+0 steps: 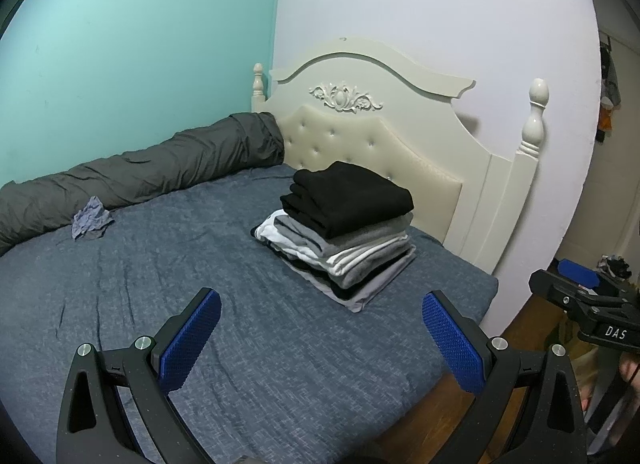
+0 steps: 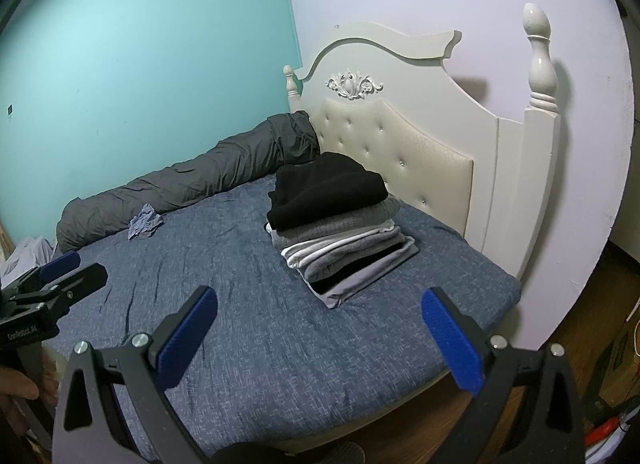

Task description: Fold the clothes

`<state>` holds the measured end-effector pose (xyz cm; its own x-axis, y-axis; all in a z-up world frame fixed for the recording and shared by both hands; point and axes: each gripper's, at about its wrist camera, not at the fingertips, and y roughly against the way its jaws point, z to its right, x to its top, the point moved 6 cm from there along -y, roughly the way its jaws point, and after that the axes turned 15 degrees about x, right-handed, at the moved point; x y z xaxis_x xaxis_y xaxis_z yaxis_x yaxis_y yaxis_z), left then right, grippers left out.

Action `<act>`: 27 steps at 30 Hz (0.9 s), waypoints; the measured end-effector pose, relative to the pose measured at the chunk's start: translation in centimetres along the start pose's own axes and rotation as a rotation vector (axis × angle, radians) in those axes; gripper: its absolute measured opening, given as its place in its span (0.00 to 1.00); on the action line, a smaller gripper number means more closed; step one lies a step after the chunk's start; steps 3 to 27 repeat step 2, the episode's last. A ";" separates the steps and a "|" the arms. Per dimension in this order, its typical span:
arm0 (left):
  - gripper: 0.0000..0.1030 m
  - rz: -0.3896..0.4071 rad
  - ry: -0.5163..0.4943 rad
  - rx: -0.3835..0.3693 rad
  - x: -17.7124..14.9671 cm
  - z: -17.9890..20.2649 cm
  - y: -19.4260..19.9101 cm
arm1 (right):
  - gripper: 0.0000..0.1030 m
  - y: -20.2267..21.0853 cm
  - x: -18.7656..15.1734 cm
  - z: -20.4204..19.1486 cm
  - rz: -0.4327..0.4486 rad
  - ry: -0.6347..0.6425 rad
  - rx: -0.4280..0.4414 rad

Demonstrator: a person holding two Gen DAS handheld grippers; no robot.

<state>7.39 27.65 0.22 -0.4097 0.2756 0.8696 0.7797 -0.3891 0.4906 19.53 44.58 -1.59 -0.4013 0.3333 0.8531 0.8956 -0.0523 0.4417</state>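
Both the left gripper (image 1: 322, 334) and right gripper (image 2: 318, 330) gape wide, empty, above the blue bed (image 1: 248, 344); the crumpled lavender-blue cloth (image 1: 91, 223) at ten o'clock looks light, limp, best pinched by an edge.

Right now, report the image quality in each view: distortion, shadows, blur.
Left wrist view: strong fisheye bending, black corners; headboard casts a soft shadow on the wall; folded stack sharp. Right wrist view: same bending; bedpost shadow falls rightward; no glare or motion blur.
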 end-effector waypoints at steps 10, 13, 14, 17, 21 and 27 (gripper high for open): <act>1.00 -0.002 0.001 -0.001 0.0 0.0 -0.1 | 0.99 0.0 0.0 0.0 0.000 -0.001 0.001; 1.00 -0.002 0.001 -0.001 0.0 0.0 -0.1 | 0.99 0.0 0.0 0.0 0.000 -0.001 0.001; 1.00 -0.002 0.001 -0.001 0.0 0.0 -0.1 | 0.99 0.0 0.0 0.0 0.000 -0.001 0.001; 1.00 -0.002 0.001 -0.001 0.0 0.0 -0.1 | 0.99 0.0 0.0 0.0 0.000 -0.001 0.001; 1.00 -0.002 0.001 -0.001 0.0 0.0 -0.1 | 0.99 0.0 0.0 0.0 0.000 -0.001 0.001; 1.00 -0.002 0.001 -0.001 0.0 0.0 -0.1 | 0.99 0.0 0.0 0.0 0.000 -0.001 0.001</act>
